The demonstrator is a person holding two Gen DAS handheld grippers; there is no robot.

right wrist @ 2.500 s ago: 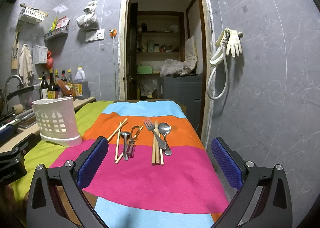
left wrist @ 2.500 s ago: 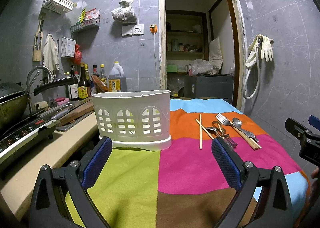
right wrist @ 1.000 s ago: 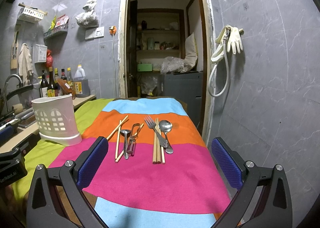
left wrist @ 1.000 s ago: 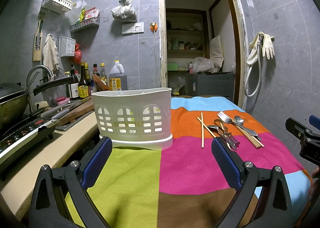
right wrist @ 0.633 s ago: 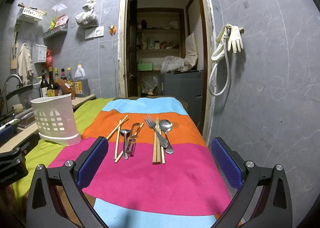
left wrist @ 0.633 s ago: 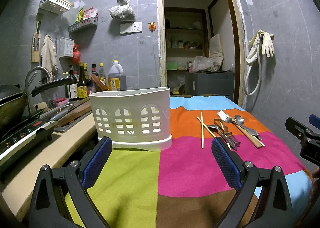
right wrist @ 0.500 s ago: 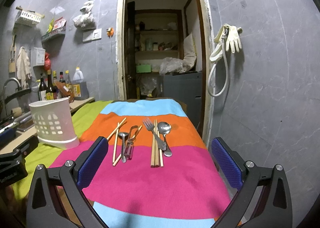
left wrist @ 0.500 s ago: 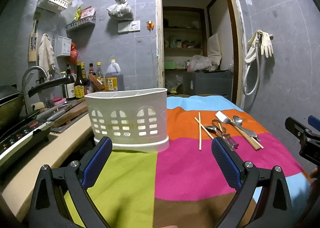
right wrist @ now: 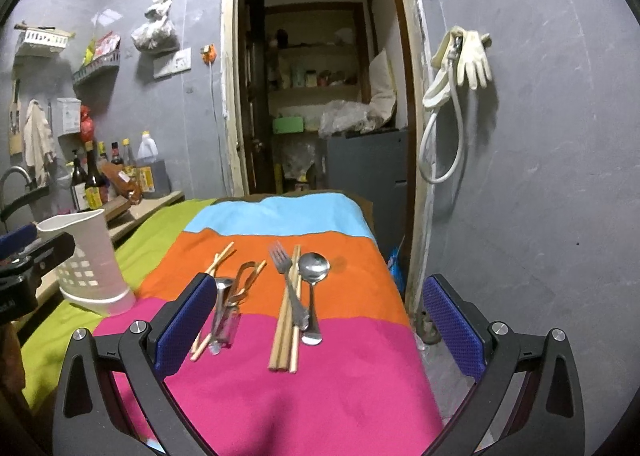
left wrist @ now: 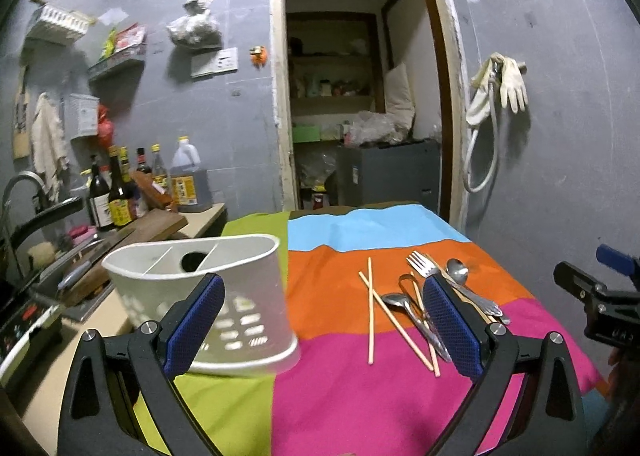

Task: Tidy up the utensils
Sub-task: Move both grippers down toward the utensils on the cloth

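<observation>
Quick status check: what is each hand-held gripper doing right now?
Left hand-held gripper: open, holding nothing.
Right hand-held gripper: open, holding nothing.

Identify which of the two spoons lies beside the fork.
The spoon with the round bowl, farthest right in the right wrist view, lies alongside the fork. The other spoon lies apart to the left, among loose chopsticks.

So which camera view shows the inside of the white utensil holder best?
The left wrist view. It looks down past the rim of the white utensil holder, so the dividers and a dark round hole inside are visible. The right wrist view shows the holder only from its side, at the left edge, with the inside hidden.
</observation>
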